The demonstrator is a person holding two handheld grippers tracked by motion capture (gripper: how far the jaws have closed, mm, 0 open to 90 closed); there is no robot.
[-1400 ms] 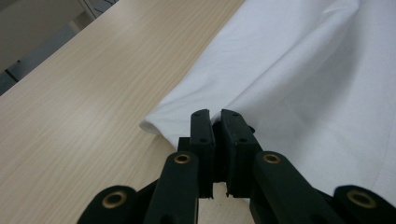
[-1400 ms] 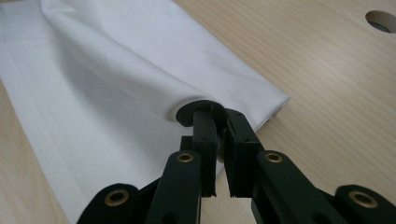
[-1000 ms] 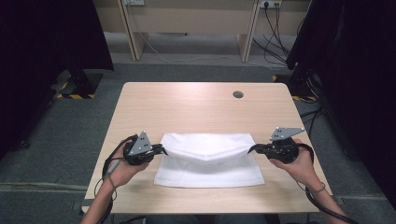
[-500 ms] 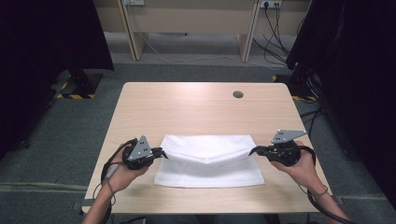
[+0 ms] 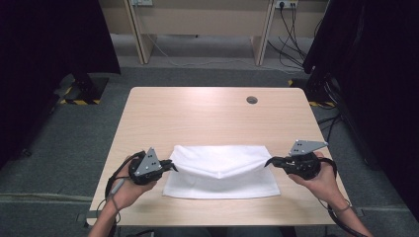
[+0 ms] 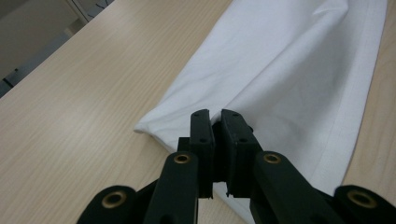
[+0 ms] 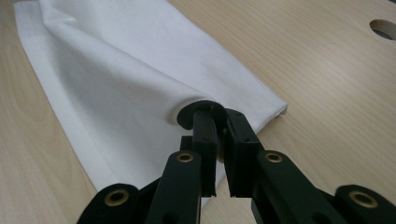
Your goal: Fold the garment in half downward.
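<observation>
A white cloth [image 5: 220, 170] lies on the near half of the wooden table [image 5: 197, 116], its top layer folded over toward the person. My left gripper [image 5: 172, 166] is shut on the cloth's left corner [image 6: 215, 116], and my right gripper [image 5: 268, 163] is shut on the right corner [image 7: 205, 108]. Both corners are held slightly off the table, and the folded layer sags in a shallow V between them. In the left gripper view the cloth [image 6: 285, 70] stretches away to the upper right. In the right gripper view the cloth [image 7: 116, 60] stretches to the upper left.
A round cable hole [image 5: 252, 100] is set in the table near its far right edge and is also visible as the hole [image 7: 384, 28] in the right gripper view. Bare wood lies beyond the cloth. Desk legs and cables stand on the floor behind.
Both grippers have drawn the held corners toward the person, pulling the top layer farther over the lower one. The cloth's folded edge has come nearer.
</observation>
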